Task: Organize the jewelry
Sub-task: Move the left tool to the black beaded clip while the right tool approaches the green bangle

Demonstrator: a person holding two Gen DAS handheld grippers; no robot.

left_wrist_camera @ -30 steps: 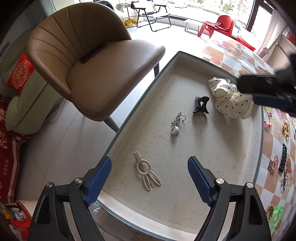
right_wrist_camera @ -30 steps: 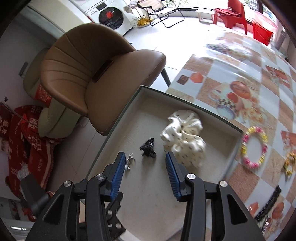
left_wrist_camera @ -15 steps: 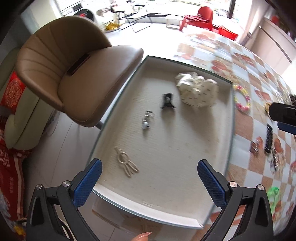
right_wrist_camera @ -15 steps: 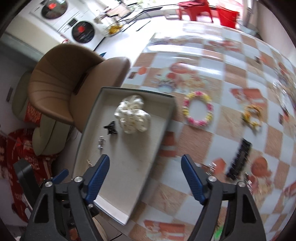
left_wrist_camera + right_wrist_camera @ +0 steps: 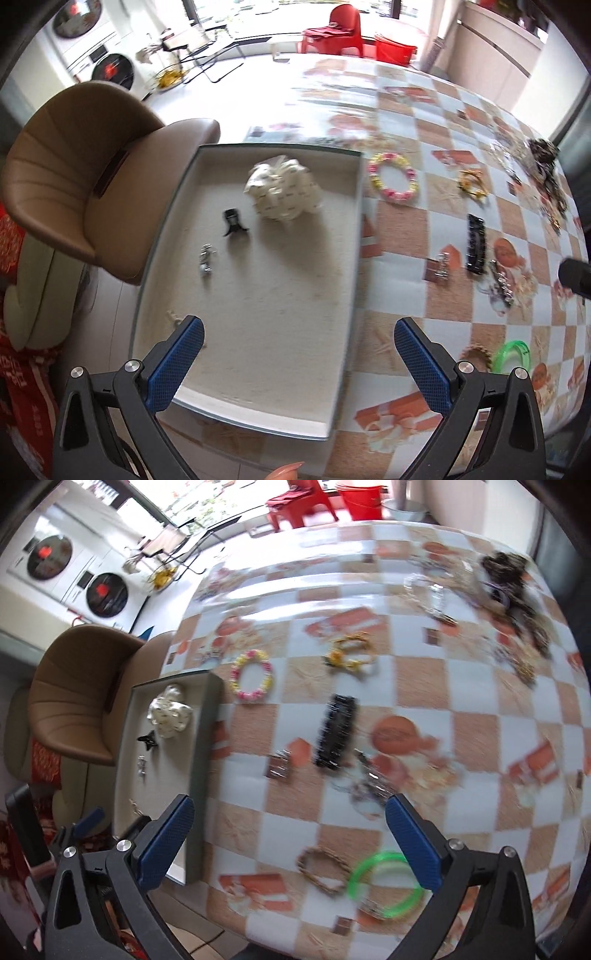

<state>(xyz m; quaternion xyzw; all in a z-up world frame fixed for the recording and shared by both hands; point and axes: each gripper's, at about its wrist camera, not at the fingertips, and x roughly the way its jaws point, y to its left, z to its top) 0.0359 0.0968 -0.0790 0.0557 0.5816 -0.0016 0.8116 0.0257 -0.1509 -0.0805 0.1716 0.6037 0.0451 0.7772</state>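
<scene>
Jewelry lies partly in the tray (image 5: 354, 236) and partly on the desk (image 5: 480, 738). Inside the tray I see a white scrunchie (image 5: 284, 192), a black claw clip (image 5: 233, 222) and a silver charm (image 5: 205, 258). On the desk, right of the tray, lie a pink-yellow bracelet (image 5: 251, 680), a black clip (image 5: 335, 733) and a green bangle (image 5: 384, 884). My left hand-held gripper (image 5: 299, 365) hangs over the tray's near end, jaws wide apart, holding nothing. My right hand-held gripper (image 5: 290, 843) hangs over the desk, jaws wide apart, holding nothing.
</scene>
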